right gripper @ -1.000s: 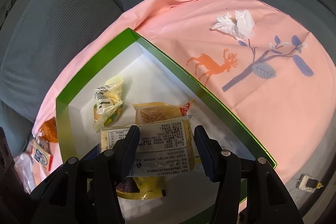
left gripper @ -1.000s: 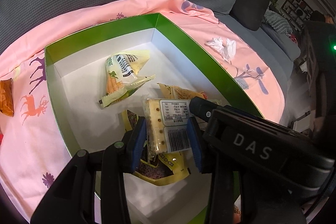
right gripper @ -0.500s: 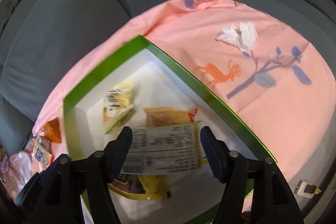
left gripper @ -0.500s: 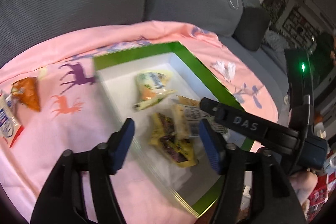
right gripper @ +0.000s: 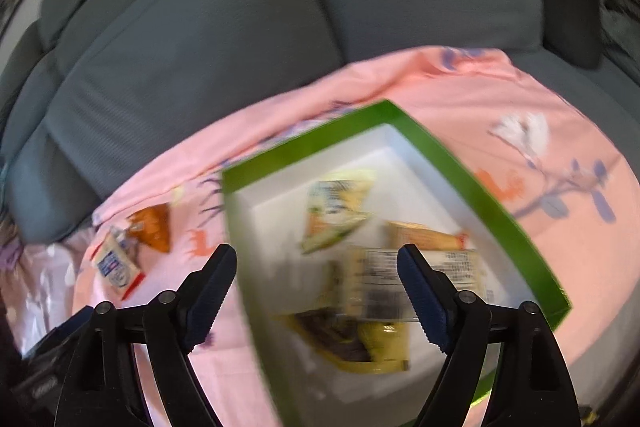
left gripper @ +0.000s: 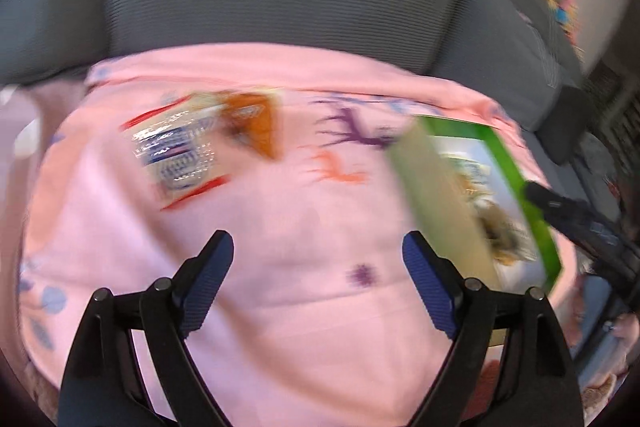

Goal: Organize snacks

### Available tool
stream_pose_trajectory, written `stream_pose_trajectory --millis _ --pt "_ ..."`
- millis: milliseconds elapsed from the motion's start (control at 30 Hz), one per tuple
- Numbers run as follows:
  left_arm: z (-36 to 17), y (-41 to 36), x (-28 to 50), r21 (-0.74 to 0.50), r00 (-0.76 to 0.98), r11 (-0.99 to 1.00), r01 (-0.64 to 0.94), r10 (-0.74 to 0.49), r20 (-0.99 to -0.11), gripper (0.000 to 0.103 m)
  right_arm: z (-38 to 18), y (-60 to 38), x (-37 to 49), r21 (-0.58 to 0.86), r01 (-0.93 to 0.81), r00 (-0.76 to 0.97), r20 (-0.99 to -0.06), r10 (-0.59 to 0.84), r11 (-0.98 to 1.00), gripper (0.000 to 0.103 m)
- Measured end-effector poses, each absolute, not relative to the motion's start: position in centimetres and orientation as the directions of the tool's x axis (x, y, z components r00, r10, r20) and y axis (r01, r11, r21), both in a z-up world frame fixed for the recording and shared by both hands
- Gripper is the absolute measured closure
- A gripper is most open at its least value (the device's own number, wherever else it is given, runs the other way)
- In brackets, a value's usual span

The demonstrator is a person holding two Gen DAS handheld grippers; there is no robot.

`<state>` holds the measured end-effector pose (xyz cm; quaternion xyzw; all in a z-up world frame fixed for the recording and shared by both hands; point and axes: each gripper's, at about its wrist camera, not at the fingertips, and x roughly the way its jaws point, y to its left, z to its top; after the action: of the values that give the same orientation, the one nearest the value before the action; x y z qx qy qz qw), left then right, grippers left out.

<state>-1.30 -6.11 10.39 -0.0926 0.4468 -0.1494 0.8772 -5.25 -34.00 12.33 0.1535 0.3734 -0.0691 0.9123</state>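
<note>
A green-rimmed white box (right gripper: 472, 187) lies on the pink cloth and holds several snack packets, among them a triangular green-yellow packet (right gripper: 336, 207), a labelled cracker pack (right gripper: 384, 275) and a yellow packet (right gripper: 360, 343). My right gripper (right gripper: 316, 291) is open and empty above the box's left part. My left gripper (left gripper: 318, 283) is open and empty over bare cloth, left of the box (left gripper: 508, 163). A clear blue-print packet (left gripper: 176, 151) and an orange triangular packet (left gripper: 256, 127) lie on the cloth ahead of it. Both views are blurred.
The pink cloth (left gripper: 280, 219) with deer prints covers a grey sofa (right gripper: 200, 27). A crumpled white tissue (right gripper: 520, 135) lies right of the box. A dark cushion (right gripper: 572, 11) sits at the sofa's right end. The right gripper's body (left gripper: 576, 219) shows at the right in the left view.
Both grippers let go of their cracker packs into the box and opened. My left gripper swung left toward the two packets on the cloth. My right gripper drew back and turned left.
</note>
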Motion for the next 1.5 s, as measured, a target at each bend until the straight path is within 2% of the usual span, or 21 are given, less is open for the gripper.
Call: stream_pose_trajectory --millis 200,500,767,900,1167,1267,1500 --pt "8.0 1.1 -1.4 -0.272 0.56 0.962 -0.041 -0.203 -0.803 0.016 12.1 -28.9 -4.3 0.178 0.12 0.714 -0.699 0.039 0.977 0.018" --pt "4.0 7.8 -0.8 -0.262 0.512 0.937 -0.233 -0.111 -0.852 0.016 9.5 -21.8 -2.3 0.14 -0.047 0.679 -0.722 0.134 0.989 0.018" --pt "3.5 9.9 -0.7 -0.265 0.506 0.926 -0.268 -0.099 -0.857 0.016 6.4 -15.2 1.7 0.158 -0.126 0.582 -0.788 0.202 0.979 0.018" --pt "3.5 10.4 -0.7 -0.267 0.509 0.926 -0.266 -0.1 -0.855 0.016 5.8 -10.6 4.2 0.113 -0.21 0.567 -0.795 0.215 0.971 0.018" --pt "3.5 11.9 -0.6 -0.264 0.516 0.917 -0.3 -0.076 -0.853 0.016 3.5 -4.0 8.7 -0.068 -0.295 0.573 -0.811 0.119 0.953 0.018" --pt "3.4 12.3 -0.4 -0.273 0.516 0.913 -0.305 -0.082 -0.852 0.016 2.7 -3.5 9.8 -0.103 -0.278 0.566 -0.821 0.077 0.955 0.018" --pt "3.3 13.2 -0.3 -0.343 0.517 0.886 -0.312 -0.144 -0.844 0.016 1.9 -3.9 10.6 -0.051 -0.271 0.538 -0.836 0.107 0.961 0.018"
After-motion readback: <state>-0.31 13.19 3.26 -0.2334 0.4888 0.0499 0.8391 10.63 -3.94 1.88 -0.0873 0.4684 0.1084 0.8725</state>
